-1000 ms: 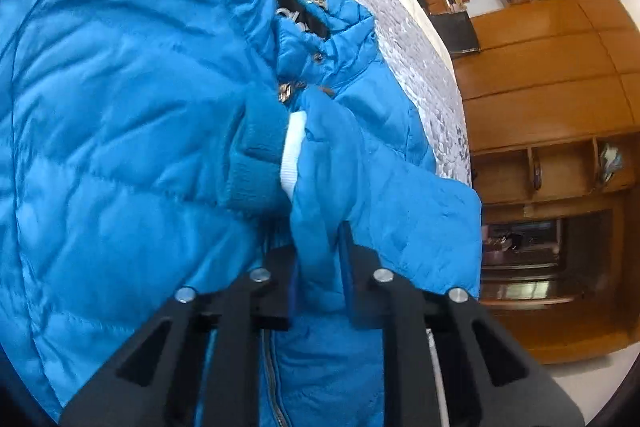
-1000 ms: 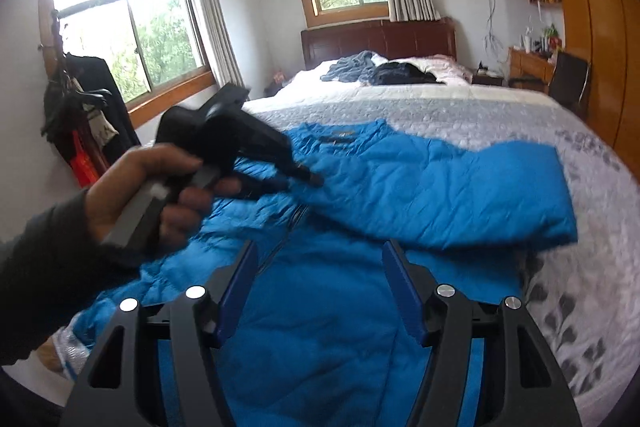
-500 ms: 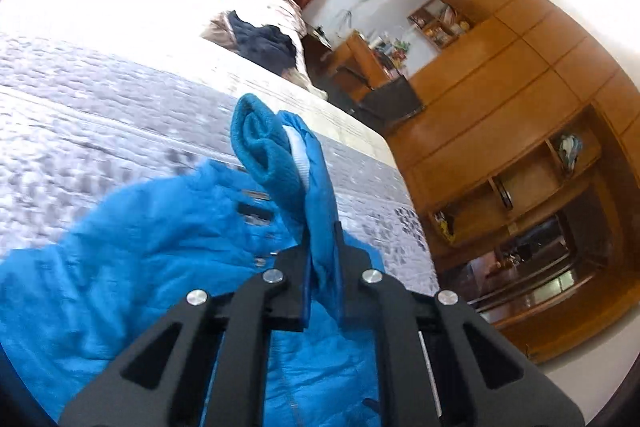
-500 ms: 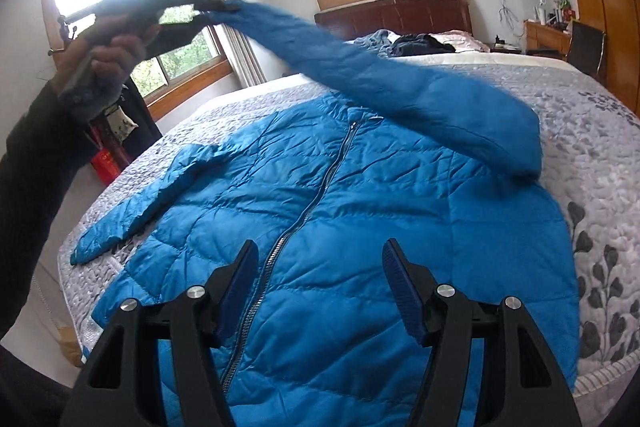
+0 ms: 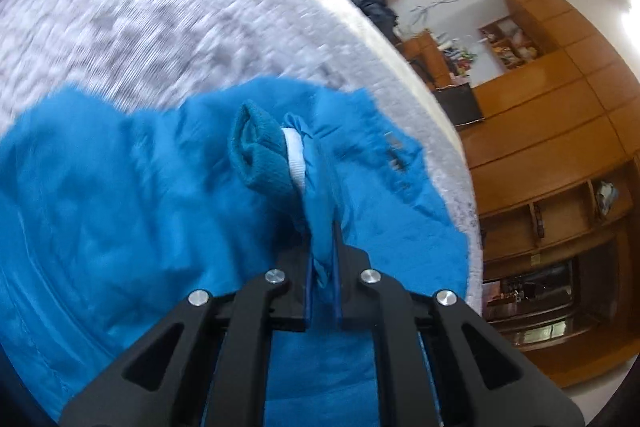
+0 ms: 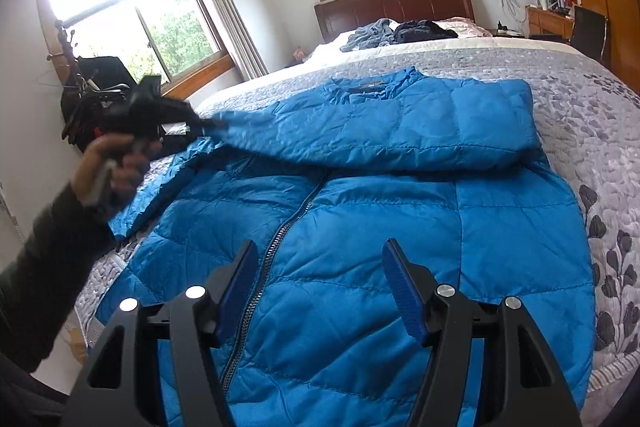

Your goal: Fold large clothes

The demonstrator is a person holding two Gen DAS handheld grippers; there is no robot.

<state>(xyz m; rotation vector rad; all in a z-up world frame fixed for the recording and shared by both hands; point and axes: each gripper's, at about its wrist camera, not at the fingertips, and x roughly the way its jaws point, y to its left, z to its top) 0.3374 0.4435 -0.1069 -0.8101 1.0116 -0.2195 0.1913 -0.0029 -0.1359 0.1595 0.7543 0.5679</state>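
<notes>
Lying zipper-up across the grey patterned bedspread [image 6: 592,115], the blue puffer jacket [image 6: 360,267] fills the centre of the right wrist view. One sleeve [image 6: 400,131] is drawn across the chest from the right of the frame toward the left, where the left tongs [image 6: 200,123], gripped by a hand [image 6: 112,163], clamp its end. In the left wrist view those left tongs are pinched narrow on the sleeve fabric just behind the knit cuff [image 5: 260,159] at centre frame. The right tongs [image 6: 320,291] stand wide apart and hold nothing, at the lower centre over the jacket's zipper [image 6: 276,239].
</notes>
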